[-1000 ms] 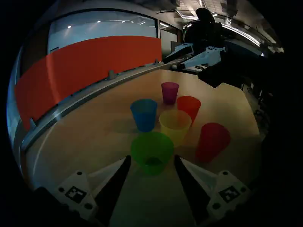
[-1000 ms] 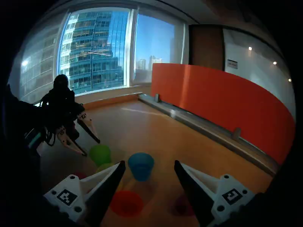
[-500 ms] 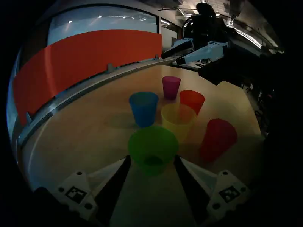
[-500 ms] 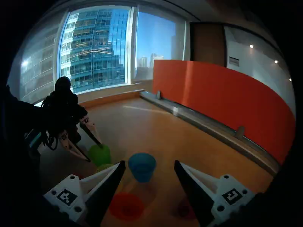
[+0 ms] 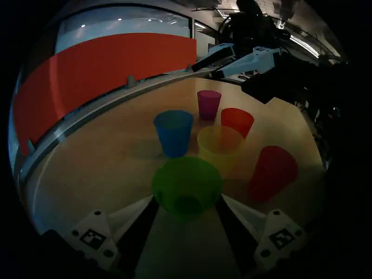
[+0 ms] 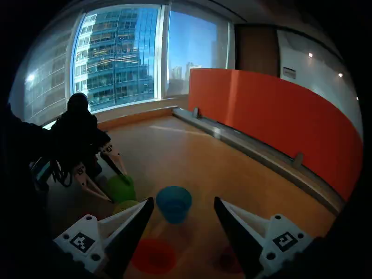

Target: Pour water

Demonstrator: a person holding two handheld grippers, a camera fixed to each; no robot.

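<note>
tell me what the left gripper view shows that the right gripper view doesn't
Left gripper view: the dark red plastic cup, the whole yellow plastic cup, and the right gripper, open, beyond the cups. Right gripper view: tall windows onto glass towers, and the left gripper, open around the green plastic cup. Both: the blue plastic cup, the green cup, the orange wall panel and the wooden table.

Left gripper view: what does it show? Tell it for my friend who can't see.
A green cup sits between the open fingers of the left gripper, on a wooden table. Behind it stand a blue cup, a yellow cup, an orange cup, a purple cup and a red cup.
</note>
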